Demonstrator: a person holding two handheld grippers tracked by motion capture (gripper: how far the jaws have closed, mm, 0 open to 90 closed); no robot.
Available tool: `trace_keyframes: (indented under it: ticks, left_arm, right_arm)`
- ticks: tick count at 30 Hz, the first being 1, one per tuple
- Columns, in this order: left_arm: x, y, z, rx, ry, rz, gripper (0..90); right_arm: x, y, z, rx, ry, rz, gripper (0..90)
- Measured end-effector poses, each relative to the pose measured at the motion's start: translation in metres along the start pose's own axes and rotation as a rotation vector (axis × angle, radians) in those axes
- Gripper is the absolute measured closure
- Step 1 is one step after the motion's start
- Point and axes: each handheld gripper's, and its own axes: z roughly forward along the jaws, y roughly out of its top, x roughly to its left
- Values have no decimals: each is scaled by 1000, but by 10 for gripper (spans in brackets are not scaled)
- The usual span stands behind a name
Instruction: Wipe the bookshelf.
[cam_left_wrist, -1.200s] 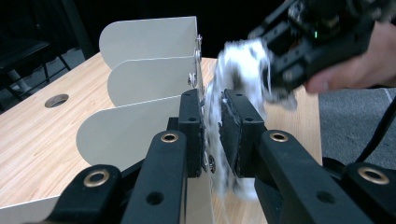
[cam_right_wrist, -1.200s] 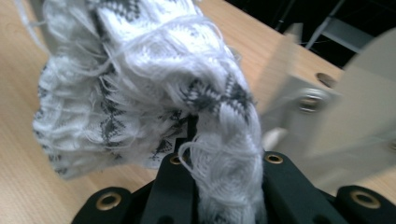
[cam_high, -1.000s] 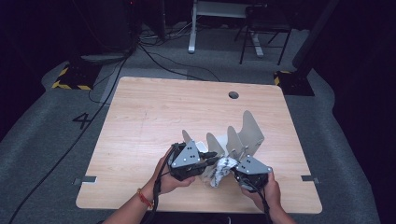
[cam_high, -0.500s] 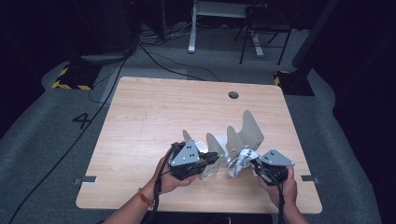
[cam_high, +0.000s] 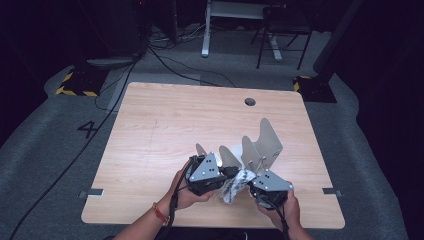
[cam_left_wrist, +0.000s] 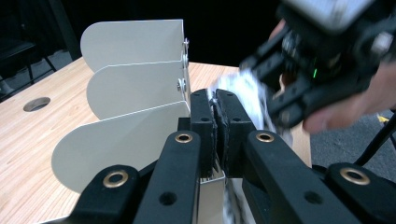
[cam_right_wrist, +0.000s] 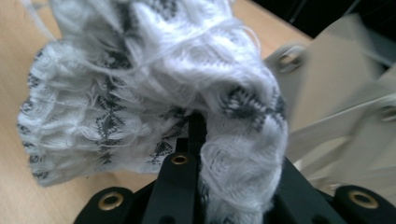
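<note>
A white sock with a black pattern (cam_high: 233, 188) hangs bunched between my two grippers near the table's front edge. My left gripper (cam_high: 231, 172) is shut on its edge, a thin bit of fabric pinched between the pads (cam_left_wrist: 215, 100), which have just pressed tighter. The rest of the sock (cam_left_wrist: 243, 91) trails off to the right there. My right gripper (cam_high: 248, 181) is shut on the sock too. In the right gripper view the knit (cam_right_wrist: 140, 70) drapes over and around the closed jaws (cam_right_wrist: 196, 122).
A grey metal rack with several rounded upright fins (cam_high: 263, 142) stands just behind the grippers, close to the left jaws (cam_left_wrist: 135, 65) and blurred at the right (cam_right_wrist: 336, 70). The wooden table (cam_high: 165, 125) has a cable hole (cam_high: 250, 102) at the back.
The right gripper swung out to the right with the sock, stretching it, then came back toward the left gripper. The left hand stayed where it was.
</note>
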Motion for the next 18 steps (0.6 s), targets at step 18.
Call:
trace_keyframes:
  ticks: [18]
  left_arm:
    - [1, 0, 1, -4, -4, 3, 865]
  right_arm:
    - [-49, -41, 5, 135, -115, 102, 830]
